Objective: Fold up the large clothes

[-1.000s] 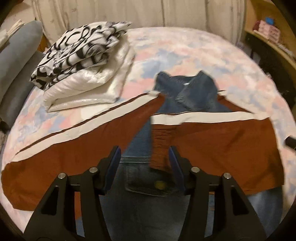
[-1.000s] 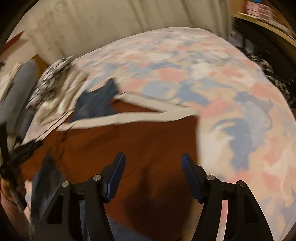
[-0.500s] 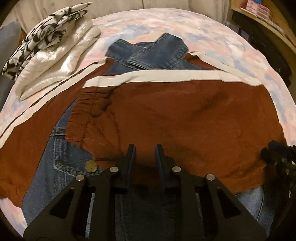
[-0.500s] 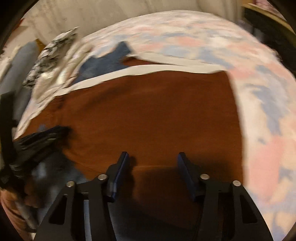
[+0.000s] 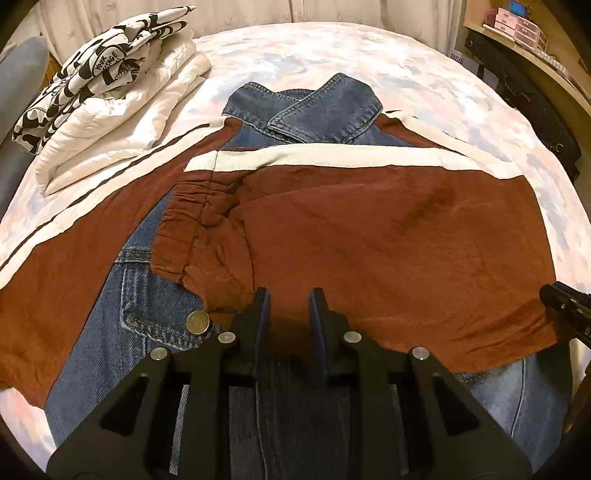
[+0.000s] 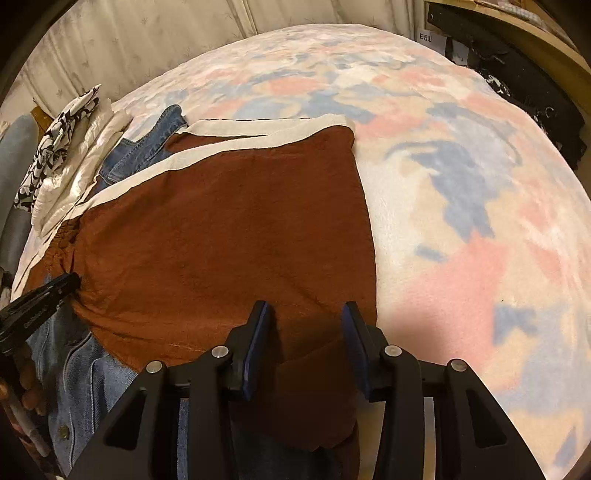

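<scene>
A denim jacket with rust-brown sleeves (image 5: 369,236) and cream stripes lies face up on the bed. Its right sleeve is folded across the chest; its left sleeve (image 5: 66,236) lies spread out to the left. The blue collar (image 5: 306,110) points away from me. My left gripper (image 5: 290,306) hovers at the near edge of the folded sleeve, jaws narrowly apart with nothing between them. My right gripper (image 6: 303,325) is open over the brown sleeve (image 6: 221,236) near its right edge. The left gripper also shows in the right wrist view (image 6: 40,299).
A stack of folded clothes (image 5: 107,96), black-and-white on top of white, sits at the far left of the bed. The pastel floral blanket (image 6: 461,206) covers the bed. A wooden shelf (image 5: 524,33) and dark bags stand to the right.
The right sleeve has been laid across the jacket's chest. Both grippers moved nearer the sleeve's near edge and their jaws narrowed; the left gripper's narrowed most.
</scene>
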The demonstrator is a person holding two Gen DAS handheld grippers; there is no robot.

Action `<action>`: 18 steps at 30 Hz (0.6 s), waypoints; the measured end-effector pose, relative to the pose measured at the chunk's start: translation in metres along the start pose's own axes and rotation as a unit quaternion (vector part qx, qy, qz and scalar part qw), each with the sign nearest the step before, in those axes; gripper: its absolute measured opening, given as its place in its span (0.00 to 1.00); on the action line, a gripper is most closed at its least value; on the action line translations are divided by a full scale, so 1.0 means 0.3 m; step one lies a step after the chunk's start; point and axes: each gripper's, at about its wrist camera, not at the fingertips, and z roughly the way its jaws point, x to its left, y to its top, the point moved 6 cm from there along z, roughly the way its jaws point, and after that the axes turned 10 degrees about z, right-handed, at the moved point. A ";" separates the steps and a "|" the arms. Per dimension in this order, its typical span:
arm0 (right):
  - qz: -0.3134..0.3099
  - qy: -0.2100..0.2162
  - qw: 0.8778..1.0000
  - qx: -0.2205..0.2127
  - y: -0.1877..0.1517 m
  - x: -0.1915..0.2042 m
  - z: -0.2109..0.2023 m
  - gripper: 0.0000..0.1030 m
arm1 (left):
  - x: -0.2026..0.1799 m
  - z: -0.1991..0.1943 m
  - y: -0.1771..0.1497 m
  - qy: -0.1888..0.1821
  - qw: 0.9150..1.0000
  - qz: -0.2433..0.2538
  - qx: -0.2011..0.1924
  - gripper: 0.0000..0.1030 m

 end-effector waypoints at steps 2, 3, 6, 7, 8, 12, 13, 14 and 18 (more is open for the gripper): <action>0.005 0.006 1.000 0.003 0.000 0.008 -0.002 0.42 | -0.005 -0.014 -0.004 0.002 1.000 0.003 -0.002 0.20; 0.011 0.011 1.000 0.006 0.007 0.006 -0.005 0.42 | -0.007 -0.020 -0.005 0.003 1.000 0.004 -0.002 0.20; 0.022 0.022 0.999 0.011 0.010 -0.002 -0.027 0.44 | -0.013 -0.044 -0.010 0.007 1.000 0.008 -0.005 0.20; 0.025 0.027 0.999 0.013 0.007 0.002 -0.039 0.49 | -0.017 -0.057 -0.013 0.005 1.000 0.008 -0.006 0.21; 0.028 0.035 0.999 0.014 0.026 -0.044 -0.038 0.54 | -0.019 -0.068 -0.015 0.003 1.000 0.008 -0.007 0.21; 0.032 0.049 0.998 0.008 0.035 -0.079 -0.110 0.56 | -0.032 -0.140 -0.032 0.005 1.000 0.006 -0.015 0.21; 0.034 0.053 0.998 0.007 0.028 -0.078 -0.136 0.56 | -0.032 -0.157 -0.038 0.005 1.000 0.005 -0.017 0.22; 0.034 0.057 0.998 0.006 0.011 -0.093 -0.165 0.56 | -0.031 -0.180 -0.046 0.007 1.000 0.003 -0.017 0.22; 0.034 0.066 0.997 -0.002 -0.042 -0.084 -0.255 0.56 | -0.029 -0.278 -0.077 0.010 1.000 -0.003 -0.030 0.24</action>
